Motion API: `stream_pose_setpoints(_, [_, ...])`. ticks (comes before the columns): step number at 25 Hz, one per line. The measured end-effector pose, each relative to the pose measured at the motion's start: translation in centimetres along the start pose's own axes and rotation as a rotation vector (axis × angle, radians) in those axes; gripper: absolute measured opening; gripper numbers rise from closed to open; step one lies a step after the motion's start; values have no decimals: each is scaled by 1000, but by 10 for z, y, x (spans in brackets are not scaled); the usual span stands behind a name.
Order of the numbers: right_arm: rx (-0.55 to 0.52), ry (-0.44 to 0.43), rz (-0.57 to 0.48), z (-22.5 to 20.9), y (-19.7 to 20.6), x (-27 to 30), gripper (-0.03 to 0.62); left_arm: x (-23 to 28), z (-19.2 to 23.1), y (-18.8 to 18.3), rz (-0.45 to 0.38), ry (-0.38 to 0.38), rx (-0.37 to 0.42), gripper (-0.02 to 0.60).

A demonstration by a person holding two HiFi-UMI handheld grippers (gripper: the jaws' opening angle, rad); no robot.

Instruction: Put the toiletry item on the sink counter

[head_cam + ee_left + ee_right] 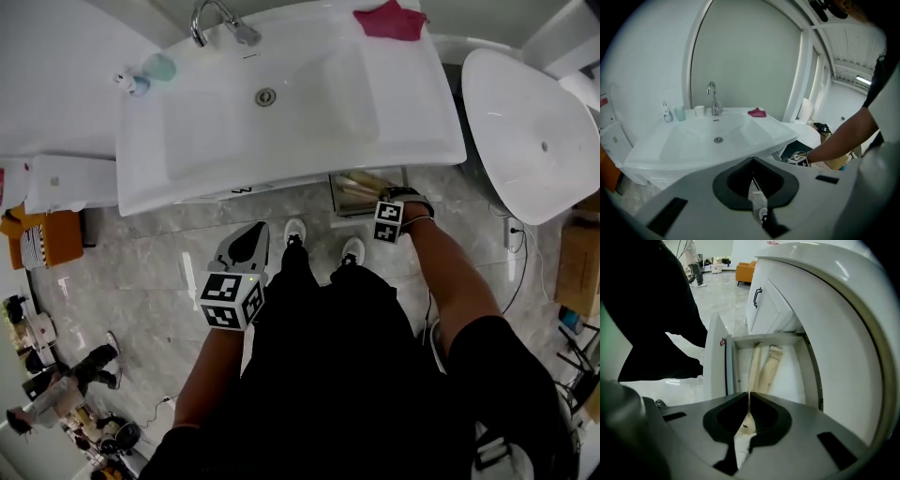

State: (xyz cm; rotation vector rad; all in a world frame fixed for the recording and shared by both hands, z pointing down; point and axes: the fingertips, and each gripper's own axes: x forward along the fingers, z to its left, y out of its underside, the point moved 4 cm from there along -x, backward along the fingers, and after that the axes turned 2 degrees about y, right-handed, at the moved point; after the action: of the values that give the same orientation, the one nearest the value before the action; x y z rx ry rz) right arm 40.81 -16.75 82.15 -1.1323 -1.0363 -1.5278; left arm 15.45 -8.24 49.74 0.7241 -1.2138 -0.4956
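Two cream toiletry tubes (769,365) side by side, flat in open drawer (793,377) below sink counter (403,112).

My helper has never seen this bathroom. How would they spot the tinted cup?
Find the white sink, then its faucet. Left of it stand three things; the tinted cup is the middle one, between a small bottle and a white cup, alone pale blue-green.
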Motion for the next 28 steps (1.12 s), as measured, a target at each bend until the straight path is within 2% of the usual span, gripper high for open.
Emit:
stream_pose_setpoints(5, [33, 2, -24, -2, 2, 0, 8, 1, -1, -4, -16, -17, -3, 5])
stream_pose_setpoints(15, [159, 56, -85, -10, 8, -28, 8, 12, -21, -10, -31, 10, 13, 5])
stream_pose_setpoints(28, [423, 119, -237, -19, -5, -82, 8, -12, -31, -15, -91, 3, 21, 5])
